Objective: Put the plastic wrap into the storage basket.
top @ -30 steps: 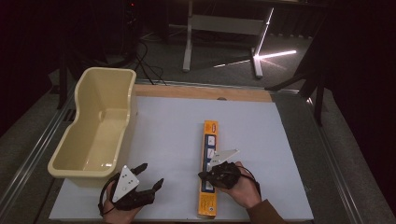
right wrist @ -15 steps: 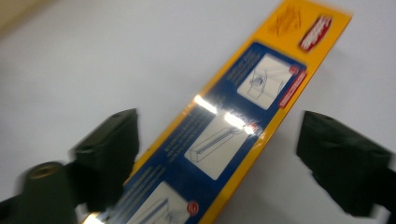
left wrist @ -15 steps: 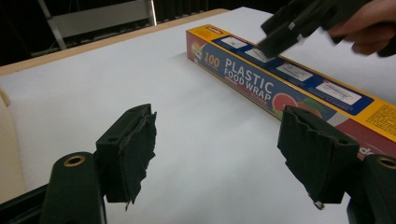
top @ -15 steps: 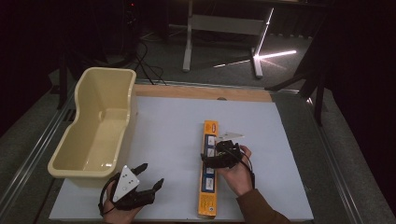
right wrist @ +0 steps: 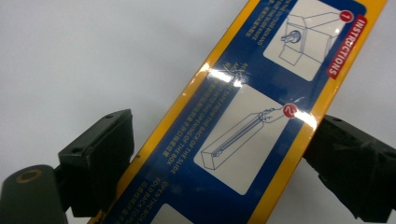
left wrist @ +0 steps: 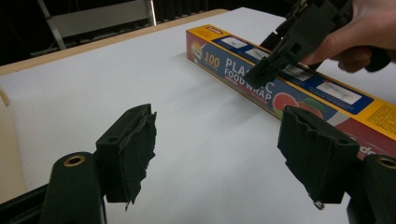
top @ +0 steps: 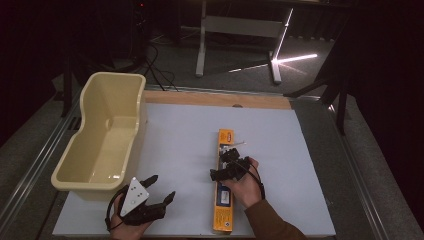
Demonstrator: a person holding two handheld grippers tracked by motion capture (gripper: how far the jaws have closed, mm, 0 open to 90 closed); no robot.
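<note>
Between the right gripper's (top: pixel 224 162) wide-spread jaws: one plastic-wrap box (right wrist: pixel 243 135), long, yellow and blue, flat on the white table (top: pixel 180 135). Jaws straddle the box, one either side; contact not discernible. Left gripper (left wrist: pixel 224 163) gapes wide, nothing between its jaws, box just beyond its right jaw. One cream tub (top: pixel 105 140) beside it. Two grippers, two hands.

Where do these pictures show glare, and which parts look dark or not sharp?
Right gripper view: white glare spots on the glossy plastic wrap box, whose small print is soft. High view: the floor behind the table is dark, with one bright light streak. Left gripper view: the near tongs are slightly blurred.
</note>
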